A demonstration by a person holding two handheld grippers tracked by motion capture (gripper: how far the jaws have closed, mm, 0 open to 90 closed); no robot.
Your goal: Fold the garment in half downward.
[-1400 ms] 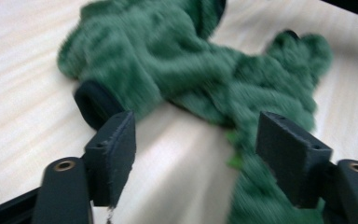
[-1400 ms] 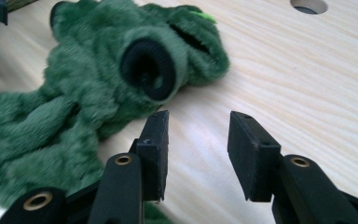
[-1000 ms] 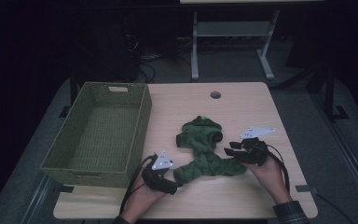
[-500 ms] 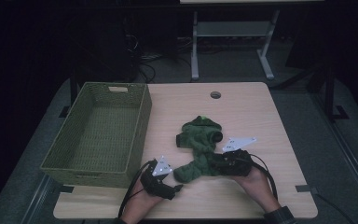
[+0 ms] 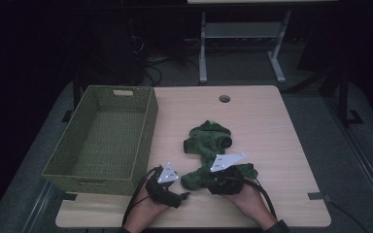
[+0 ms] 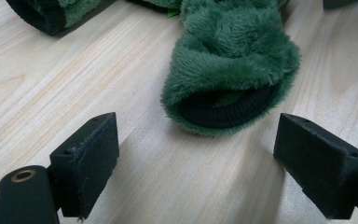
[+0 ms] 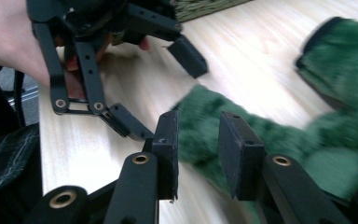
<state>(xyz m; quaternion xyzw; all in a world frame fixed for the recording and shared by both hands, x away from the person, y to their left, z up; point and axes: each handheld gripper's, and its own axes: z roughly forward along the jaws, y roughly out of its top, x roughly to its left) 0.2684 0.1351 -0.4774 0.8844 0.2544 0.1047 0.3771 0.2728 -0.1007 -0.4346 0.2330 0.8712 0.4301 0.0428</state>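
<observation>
On the near half of the pale wooden table (image 5: 272, 126) lies a fuzzy dark-green fleece garment (image 5: 209, 145), its long axis running from the far hood end toward the near edge, a black-lined cuff (image 6: 228, 109) pointing at the person. The left gripper (image 5: 179, 196) rests with jaws spread wide and empty just short of that cuff, seemingly ready to pinch it. The right gripper (image 7: 198, 154), its jaws just now closing to a narrow gap with fleece between them but not yet clearly pinched, sits at the garment's near right; the empty green woven basket (image 5: 148, 126) waits on the left.
</observation>
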